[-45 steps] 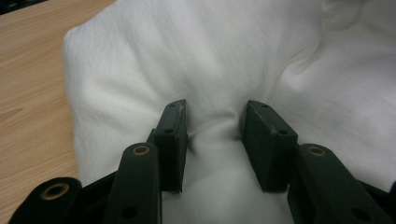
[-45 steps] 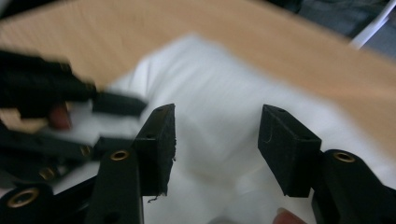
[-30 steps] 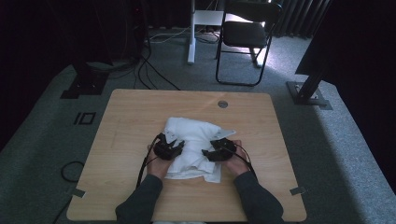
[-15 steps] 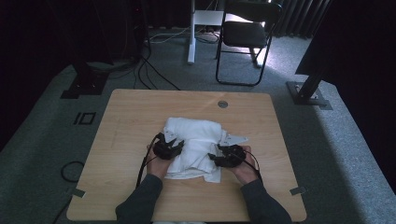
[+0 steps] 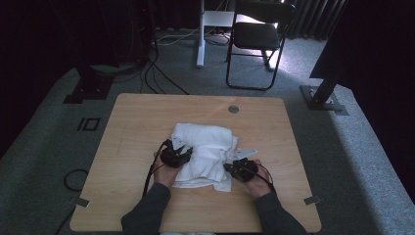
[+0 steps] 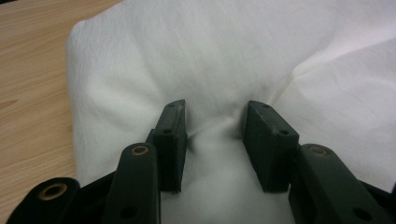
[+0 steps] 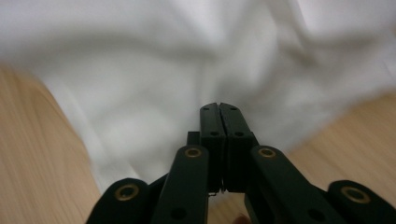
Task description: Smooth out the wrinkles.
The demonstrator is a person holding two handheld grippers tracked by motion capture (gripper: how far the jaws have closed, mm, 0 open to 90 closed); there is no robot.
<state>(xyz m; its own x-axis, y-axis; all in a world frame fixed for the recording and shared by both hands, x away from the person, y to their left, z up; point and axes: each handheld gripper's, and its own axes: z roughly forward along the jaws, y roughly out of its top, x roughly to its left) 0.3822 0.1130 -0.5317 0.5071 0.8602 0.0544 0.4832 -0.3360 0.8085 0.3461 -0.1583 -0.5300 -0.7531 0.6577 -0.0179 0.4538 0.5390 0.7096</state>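
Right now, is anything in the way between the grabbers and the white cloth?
No, nothing visible is. The left gripper has a ridge of the white cloth bunched between its parted jaws. The right gripper is shut, its tips right at the cloth's edge on the table.

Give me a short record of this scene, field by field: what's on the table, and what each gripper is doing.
surface: wooden table
item: white cloth, bunched and loosely folded, lying near the table's middle
left gripper: jaws apart, a ridge of cloth between them, resting on the cloth's left side
right gripper: jaws just closed, pressed together at the cloth's edge; whether any cloth is caught between them cannot be told
hands: one on each gripper, forearms coming in from the near edge
behind the table: black chair on grey carpet
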